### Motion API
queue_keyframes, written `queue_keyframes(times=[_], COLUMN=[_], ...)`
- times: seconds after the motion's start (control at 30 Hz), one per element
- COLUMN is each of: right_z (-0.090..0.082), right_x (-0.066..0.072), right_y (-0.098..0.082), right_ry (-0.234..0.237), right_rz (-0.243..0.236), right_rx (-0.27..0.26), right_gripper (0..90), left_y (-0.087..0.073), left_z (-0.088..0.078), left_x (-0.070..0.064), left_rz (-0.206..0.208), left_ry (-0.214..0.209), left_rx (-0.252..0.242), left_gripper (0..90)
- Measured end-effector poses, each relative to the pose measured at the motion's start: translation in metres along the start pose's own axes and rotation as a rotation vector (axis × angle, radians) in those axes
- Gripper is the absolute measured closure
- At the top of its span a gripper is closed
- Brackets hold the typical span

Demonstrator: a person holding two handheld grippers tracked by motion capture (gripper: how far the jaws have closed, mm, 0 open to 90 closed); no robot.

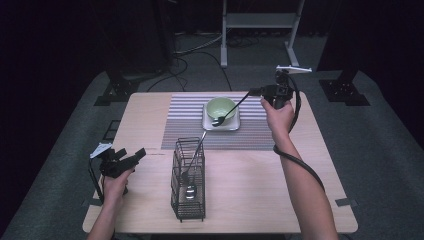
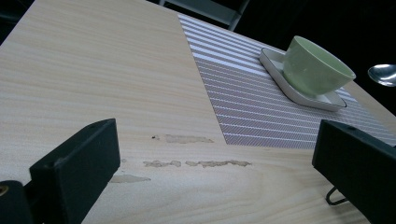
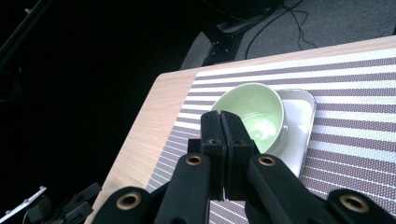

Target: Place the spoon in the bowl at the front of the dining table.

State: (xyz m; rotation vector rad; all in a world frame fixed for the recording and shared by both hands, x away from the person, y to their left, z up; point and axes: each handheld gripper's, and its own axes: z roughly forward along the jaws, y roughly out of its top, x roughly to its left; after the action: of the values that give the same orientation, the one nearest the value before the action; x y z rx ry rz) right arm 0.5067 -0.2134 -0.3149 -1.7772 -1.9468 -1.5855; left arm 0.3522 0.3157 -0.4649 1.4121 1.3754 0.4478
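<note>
At the near left, the left gripper (image 1: 131, 157) is held wide open and empty over bare table (image 1: 280, 195). Right of it stands a wire basket (image 1: 188, 179). At the far right, the right gripper (image 1: 256, 92) is clamped on a spoon (image 1: 229, 114), whose bowl hangs at the green bowl (image 1: 220, 107) on its white plate (image 1: 231, 124).

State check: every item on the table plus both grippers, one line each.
Right gripper: shut on the long-handled metal spoon, its scoop over the white square plate.
Left gripper: open, nothing between the jaws.
Pale green ceramic bowl: upright on the plate, empty.
Black wire cutlery basket: upright, holding a second metal spoon.
</note>
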Motion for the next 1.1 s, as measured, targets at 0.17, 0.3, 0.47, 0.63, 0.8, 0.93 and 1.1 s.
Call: queue_keyframes(times=[0.17, 0.3, 0.47, 0.63, 0.8, 0.93, 1.1], right_z=[0.003, 0.004, 0.003, 0.004, 0.007, 0.01, 0.011], right_x=[0.001, 0.001, 0.001, 0.0, 0.0, 0.0, -0.003], right_y=[0.002, 0.004, 0.008, 0.012, 0.015, 0.018, 0.02], right_ry=[-0.007, -0.01, -0.017, -0.023, -0.024, -0.037, -0.06], right_rz=[0.004, 0.003, 0.014, 0.018, 0.026, 0.027, 0.031], right_rx=[-0.004, -0.01, -0.022, -0.031, -0.041, -0.045, -0.054], right_gripper=[88.6, 88.6, 88.6, 88.5, 88.6, 88.3, 88.5], left_y=[0.0, 0.001, 0.001, 0.001, 0.001, 0.001, 0.001], left_z=[0.0, -0.001, -0.001, -0.001, -0.002, -0.002, -0.002], left_x=[0.0, 0.0, 0.0, 0.0, 0.001, 0.001, 0.001], left_rz=[-0.002, 0.0, 0.002, 0.003, 0.002, -0.001, -0.003], left_ry=[-0.001, 0.0, -0.001, -0.001, 0.001, 0.001, 0.0], left_rx=[-0.002, -0.006, -0.007, -0.006, -0.008, -0.008, -0.008], left_gripper=[0.0, 0.0, 0.0, 0.0, 0.0, 0.0, 0.0])
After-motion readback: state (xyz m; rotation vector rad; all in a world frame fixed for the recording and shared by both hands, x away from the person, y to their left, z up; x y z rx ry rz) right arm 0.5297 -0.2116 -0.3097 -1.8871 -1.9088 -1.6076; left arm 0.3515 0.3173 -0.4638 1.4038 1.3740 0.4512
